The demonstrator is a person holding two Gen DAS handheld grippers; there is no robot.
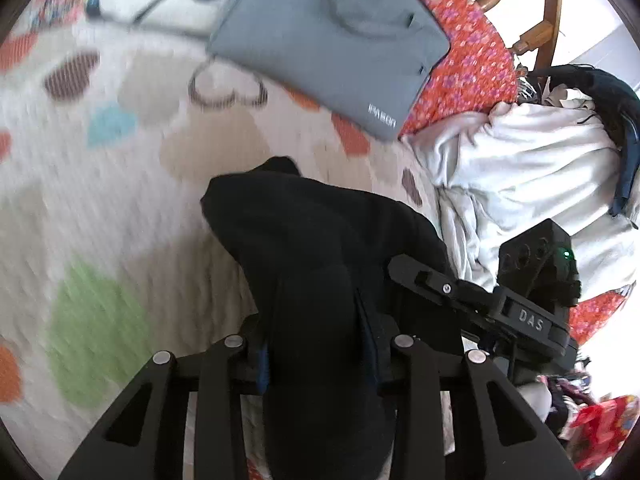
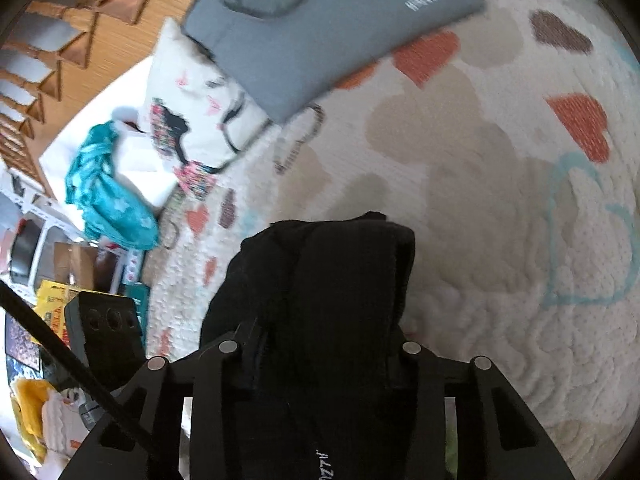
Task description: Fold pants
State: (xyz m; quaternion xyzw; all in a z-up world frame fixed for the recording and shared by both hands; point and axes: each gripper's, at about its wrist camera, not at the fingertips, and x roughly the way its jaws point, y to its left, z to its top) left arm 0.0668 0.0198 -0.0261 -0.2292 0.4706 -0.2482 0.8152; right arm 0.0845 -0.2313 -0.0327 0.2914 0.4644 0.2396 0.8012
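The black pants (image 1: 316, 240) hang bunched from my left gripper (image 1: 316, 344), which is shut on the fabric above a heart-patterned quilt (image 1: 120, 200). In the right wrist view the same black pants (image 2: 328, 280) drape over my right gripper (image 2: 324, 360), which is also shut on them. White lettering shows on the fabric near the bottom edge. The fingertips of both grippers are hidden by the cloth. The right gripper's body (image 1: 520, 304) shows in the left wrist view, close beside the pants. The left gripper's body (image 2: 104, 344) shows at the lower left of the right wrist view.
A folded grey garment (image 1: 328, 40) lies on the quilt ahead; it also shows in the right wrist view (image 2: 320, 28). A white duvet pile (image 1: 520, 184) and a wooden chair (image 1: 536, 8) are at the right. A printed pillow (image 2: 192, 120) and teal cloth (image 2: 108, 196) lie at the left.
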